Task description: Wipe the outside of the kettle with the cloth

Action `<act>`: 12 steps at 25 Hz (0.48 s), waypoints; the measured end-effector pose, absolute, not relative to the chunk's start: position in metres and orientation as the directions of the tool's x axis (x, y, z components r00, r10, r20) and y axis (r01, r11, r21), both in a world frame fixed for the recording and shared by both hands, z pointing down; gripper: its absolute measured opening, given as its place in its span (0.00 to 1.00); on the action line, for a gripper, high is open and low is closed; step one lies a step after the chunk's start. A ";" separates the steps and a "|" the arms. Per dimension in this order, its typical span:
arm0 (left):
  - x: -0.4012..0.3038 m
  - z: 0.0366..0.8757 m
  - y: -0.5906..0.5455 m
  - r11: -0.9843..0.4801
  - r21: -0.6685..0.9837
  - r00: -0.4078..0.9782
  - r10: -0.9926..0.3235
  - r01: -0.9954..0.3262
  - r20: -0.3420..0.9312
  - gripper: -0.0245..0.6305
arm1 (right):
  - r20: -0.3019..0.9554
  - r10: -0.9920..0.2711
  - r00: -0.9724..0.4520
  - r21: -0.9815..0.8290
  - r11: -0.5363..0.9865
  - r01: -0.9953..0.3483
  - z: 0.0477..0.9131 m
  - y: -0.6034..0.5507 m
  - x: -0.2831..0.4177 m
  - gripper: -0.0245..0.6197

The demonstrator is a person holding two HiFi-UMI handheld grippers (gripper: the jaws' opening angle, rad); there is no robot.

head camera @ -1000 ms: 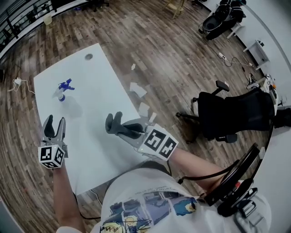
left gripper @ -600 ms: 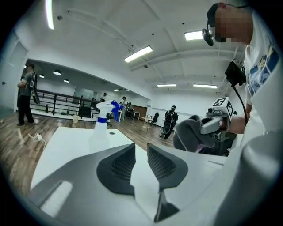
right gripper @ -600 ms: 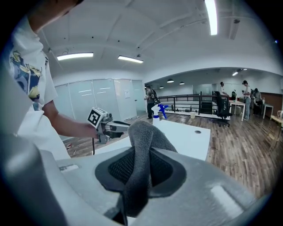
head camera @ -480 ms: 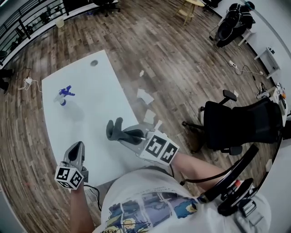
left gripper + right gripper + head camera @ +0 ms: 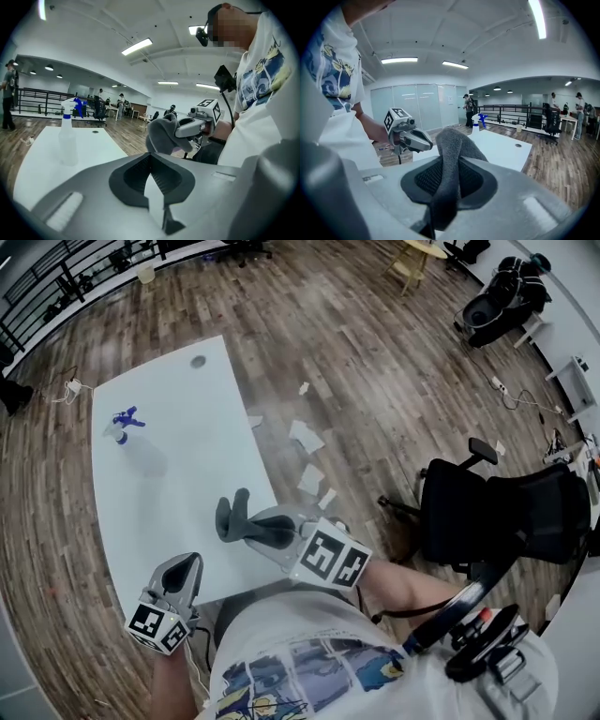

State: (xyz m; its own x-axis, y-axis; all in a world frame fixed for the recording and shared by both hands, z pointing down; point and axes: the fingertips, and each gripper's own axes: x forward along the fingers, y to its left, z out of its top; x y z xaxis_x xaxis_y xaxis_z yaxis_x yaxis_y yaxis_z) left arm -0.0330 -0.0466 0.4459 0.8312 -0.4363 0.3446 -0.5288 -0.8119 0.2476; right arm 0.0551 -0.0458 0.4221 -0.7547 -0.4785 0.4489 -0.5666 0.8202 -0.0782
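Observation:
No kettle shows in any view. A grey cloth sticks up from my right gripper, whose jaws are shut on it, above the near edge of the white table. My left gripper is to the left of it, at the table's near corner. Its jaws have just been closing and now meet with nothing between them. Each gripper view shows the other gripper: the left gripper points at the cloth, and the right gripper carries it.
A clear spray bottle with a blue head stands on the far part of the table. Loose paper sheets lie on the wooden floor to the right. A black office chair stands further right. People stand far off.
The left gripper swung from the table's left edge in to the near corner, close to the person's body, and its jaws went from open to shut. The right gripper with the cloth shifted only slightly.

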 end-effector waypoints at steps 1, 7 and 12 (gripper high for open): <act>-0.026 0.440 -0.038 -0.810 0.248 0.831 -0.439 -0.531 0.341 0.04 | 0.446 -0.469 -0.762 -0.080 0.828 -0.555 0.423 -0.041 0.057 0.16; -0.007 0.426 0.012 -0.809 0.235 0.821 -0.440 -0.538 0.363 0.04 | 0.430 -0.416 -0.801 -0.090 0.864 -0.496 0.427 -0.016 0.057 0.16; -0.002 0.423 0.028 -0.820 0.249 0.835 -0.412 -0.514 0.365 0.04 | 0.423 -0.443 -0.790 -0.079 0.851 -0.520 0.427 -0.009 0.059 0.15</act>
State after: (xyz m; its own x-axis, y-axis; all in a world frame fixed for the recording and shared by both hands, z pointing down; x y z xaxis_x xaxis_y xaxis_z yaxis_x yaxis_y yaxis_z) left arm -0.0021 0.0281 0.4230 0.8348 -0.4124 0.3649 -0.5144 -0.8205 0.2494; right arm 0.0591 -0.0087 0.4273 -0.7904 -0.4433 0.4227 -0.5195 0.8508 -0.0793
